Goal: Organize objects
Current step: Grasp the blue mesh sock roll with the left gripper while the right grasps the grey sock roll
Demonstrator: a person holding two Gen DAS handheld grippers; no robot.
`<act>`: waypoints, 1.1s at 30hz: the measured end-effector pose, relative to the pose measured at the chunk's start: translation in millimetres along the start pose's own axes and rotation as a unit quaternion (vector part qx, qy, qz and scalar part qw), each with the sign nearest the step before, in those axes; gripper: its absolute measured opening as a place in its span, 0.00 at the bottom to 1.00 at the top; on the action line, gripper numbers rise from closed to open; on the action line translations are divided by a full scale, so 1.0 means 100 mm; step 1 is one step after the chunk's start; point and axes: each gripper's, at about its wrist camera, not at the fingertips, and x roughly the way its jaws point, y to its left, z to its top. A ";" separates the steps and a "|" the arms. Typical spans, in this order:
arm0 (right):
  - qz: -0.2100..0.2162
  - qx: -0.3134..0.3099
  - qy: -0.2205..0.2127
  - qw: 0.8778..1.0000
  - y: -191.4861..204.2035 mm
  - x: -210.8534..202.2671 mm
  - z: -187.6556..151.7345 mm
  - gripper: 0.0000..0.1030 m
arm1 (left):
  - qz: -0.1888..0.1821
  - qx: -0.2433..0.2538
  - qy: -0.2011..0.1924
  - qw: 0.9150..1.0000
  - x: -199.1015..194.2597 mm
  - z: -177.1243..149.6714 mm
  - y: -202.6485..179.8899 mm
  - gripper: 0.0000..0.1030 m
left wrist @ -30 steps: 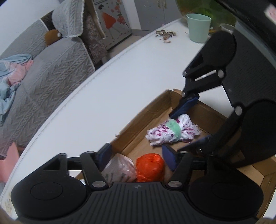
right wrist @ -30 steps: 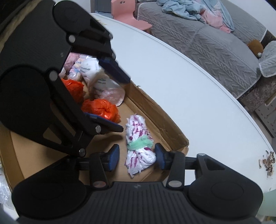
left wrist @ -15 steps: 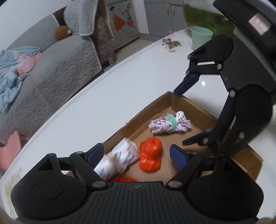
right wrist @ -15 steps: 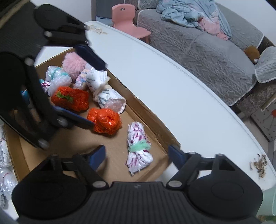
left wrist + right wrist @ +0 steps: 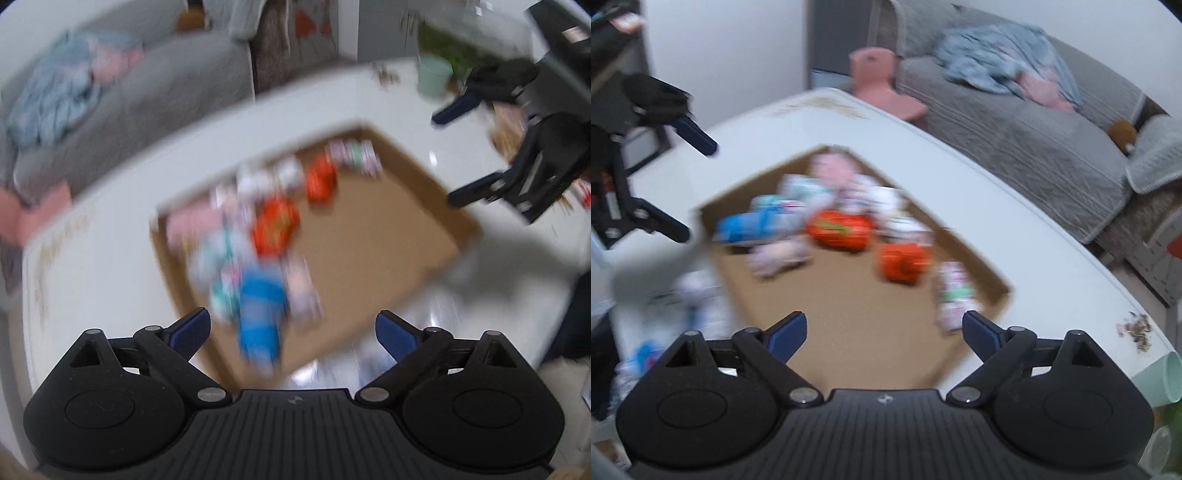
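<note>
Grippers, your left gripper [image 5: 291, 326] and right gripper [image 5: 884, 328], have just been opening, empty, lifted clear; crinkly bundles [image 5: 836, 227] fill the shallow cardboard tray [image 5: 849, 317].

Both views are v. blurry. The bundles [image 5: 273, 225] in the cardboard box [image 5: 849, 317] are smeared, so can't tell what they are. Green cup [image 5: 1160, 376] at 4 o'clock in right view is cut off by the edge.

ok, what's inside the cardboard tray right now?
Cardboard tray holds small wrapped bundles along its far side: two orange bundles, a blue one, pink and white ones. Motion blur hides the exact count; anything underneath them can't be seen.
</note>
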 end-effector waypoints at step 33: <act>0.132 -0.091 0.127 0.979 1.56 0.70 -0.60 0.72 | -0.032 -0.003 0.079 0.996 0.23 -0.96 -0.93 0.96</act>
